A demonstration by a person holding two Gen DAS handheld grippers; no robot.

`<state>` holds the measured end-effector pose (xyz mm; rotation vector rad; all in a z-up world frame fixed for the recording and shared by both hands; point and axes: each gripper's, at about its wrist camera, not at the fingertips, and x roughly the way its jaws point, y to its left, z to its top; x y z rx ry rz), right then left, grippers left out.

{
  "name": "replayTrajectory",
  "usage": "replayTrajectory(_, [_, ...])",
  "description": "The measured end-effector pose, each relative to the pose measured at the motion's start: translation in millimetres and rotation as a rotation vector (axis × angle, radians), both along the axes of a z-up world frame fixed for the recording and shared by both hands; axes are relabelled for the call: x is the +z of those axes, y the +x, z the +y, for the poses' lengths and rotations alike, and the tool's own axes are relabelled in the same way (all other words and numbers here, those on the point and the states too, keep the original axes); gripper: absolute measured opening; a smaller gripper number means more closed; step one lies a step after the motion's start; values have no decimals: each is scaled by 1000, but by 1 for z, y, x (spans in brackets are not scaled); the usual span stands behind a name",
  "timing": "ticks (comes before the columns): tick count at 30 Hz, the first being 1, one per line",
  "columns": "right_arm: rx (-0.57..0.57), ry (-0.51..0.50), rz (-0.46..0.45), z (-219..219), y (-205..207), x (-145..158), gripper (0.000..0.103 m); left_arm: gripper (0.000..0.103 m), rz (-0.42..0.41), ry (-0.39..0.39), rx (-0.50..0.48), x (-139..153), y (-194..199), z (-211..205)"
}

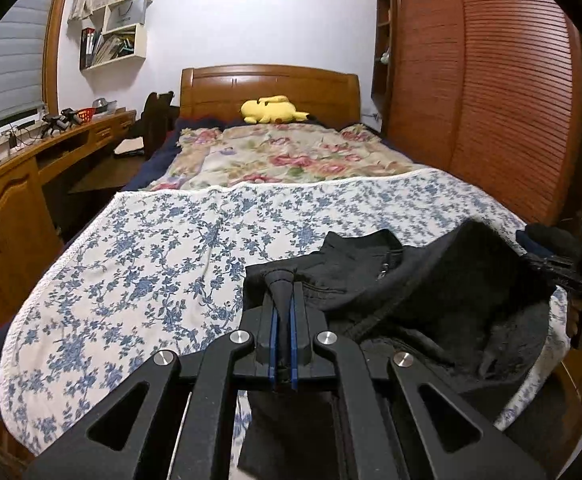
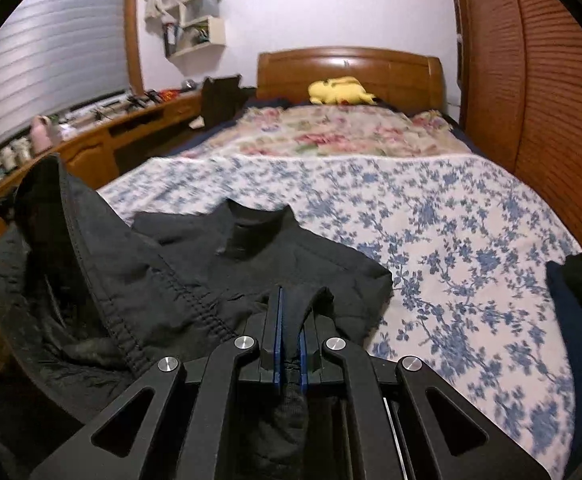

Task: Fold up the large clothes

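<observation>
- Jacket [image 1: 431, 280], black, bunched on near end of bed, on the blue-flowered sheet [image 1: 151, 248], toward the right side in my left wrist view.
- My left claw [image 1: 284, 280] is pinched tight on a fold of the jacket; black fabric sticks up between the blue pads [image 1: 273, 336].
- Collar and zipper pull face up, just past my left claw tips.
- Fleecy lining of the jacket shows at lower right, hanging toward the bed edge.
- My right claw [image 1: 571, 272] shows at the far right edge, dark and partly cut off, touching the jacket's right side.
- Farther up the bed: pink-flowered blanket [image 1: 283, 152], then yellow plush toy [image 1: 271, 110] against the wooden headboard [image 1: 271, 80].
- Wardrobe [image 1: 491, 80] with slatted doors at right; tabletop [image 1: 51, 140] with clutter at left.
- Right wrist view: my right claw [image 2: 291, 304] is clamped on a strip of jacket [image 2: 251, 256] fabric that runs between the pads [image 2: 278, 332].
- Jacket spreads left and ahead of the claw, collar up and pointing toward the headboard [image 2: 351, 68]; a stitched hem [image 2: 131, 300] lifts up at left.
- Blue-flowered sheet [image 2: 471, 240] bare to the right of the jacket.
- Plush toy [image 2: 339, 90] by the headboard, tabletop [image 2: 103, 128] at left under the window blind [image 2: 51, 48].
</observation>
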<state>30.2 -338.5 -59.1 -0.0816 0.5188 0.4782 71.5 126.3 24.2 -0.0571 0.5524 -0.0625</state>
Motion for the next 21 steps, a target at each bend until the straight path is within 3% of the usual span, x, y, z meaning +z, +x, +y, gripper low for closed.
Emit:
replayTrajectory(5, [1,-25,42,26,26,-2,6,6,45,11,17,-20,33,1])
replayTrajectory(13, [-47,42,68,38,99,4,6,25,19,-16,31,-30,55,6])
replayTrajectory(15, [-67,36,64,45,123,7,6,34,9,-30,22,-28,63,5])
replayTrajectory(19, [-131,17,60,57,167,9,6,35,-13,-21,-9,-25,78,-8])
replayTrajectory(21, [-165,11,72,64,187,8,6,41,-22,-28,-26,-24,86,-17])
